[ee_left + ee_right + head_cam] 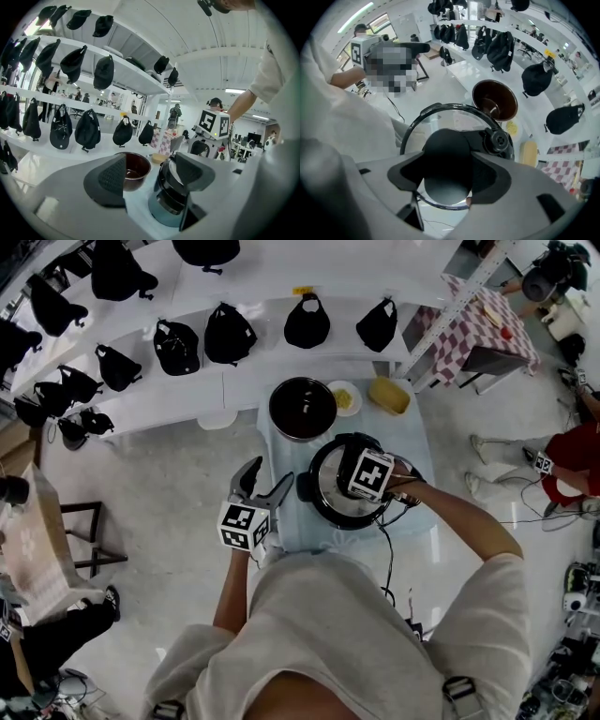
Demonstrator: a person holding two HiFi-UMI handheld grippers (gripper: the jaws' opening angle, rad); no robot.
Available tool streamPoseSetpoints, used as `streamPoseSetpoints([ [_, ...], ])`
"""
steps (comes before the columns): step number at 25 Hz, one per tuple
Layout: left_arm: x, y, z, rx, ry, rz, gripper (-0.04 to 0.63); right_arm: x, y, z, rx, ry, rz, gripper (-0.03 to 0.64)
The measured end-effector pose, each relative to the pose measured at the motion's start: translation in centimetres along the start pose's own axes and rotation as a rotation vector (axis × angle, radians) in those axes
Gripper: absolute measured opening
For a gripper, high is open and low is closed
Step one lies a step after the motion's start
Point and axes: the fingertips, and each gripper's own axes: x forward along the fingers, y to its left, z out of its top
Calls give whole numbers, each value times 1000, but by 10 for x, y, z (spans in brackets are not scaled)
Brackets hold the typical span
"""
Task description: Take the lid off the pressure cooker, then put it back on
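The black pressure cooker [323, 486] stands on a small table with a pale blue cloth [286, 521]. Its glass lid [440, 112] has a black rim and a round black handle [446, 150]. My right gripper [364, 486] points straight down over the cooker, and in the right gripper view its jaws [447, 176] are closed on the two sides of that handle. I cannot tell whether the lid rests on the cooker or hangs just above it. My left gripper [265, 486] is held level beside the cooker's left side, open, with nothing between its pads [112, 176].
A dark brown inner pot [302, 409] stands behind the cooker, with a small plate [344, 398] and a yellow block [389, 395] to its right. The cooker's cable [386, 559] runs off the table's near edge. White shelves [187, 390] with black caps and bags curve behind.
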Motion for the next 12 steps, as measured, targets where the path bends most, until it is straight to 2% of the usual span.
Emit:
streamPoseSetpoints([
  [3,1,-1,1,2,-1,-5,321,-1,-3,1,94,-13,-1,270],
  [5,1,-2,-1,3,1,-4,321,0,-3,0,120,-12,-3,272],
  [12,-1,-3,-2,3,7,-2,321,-1,-3,0,94,-27,-16,270],
])
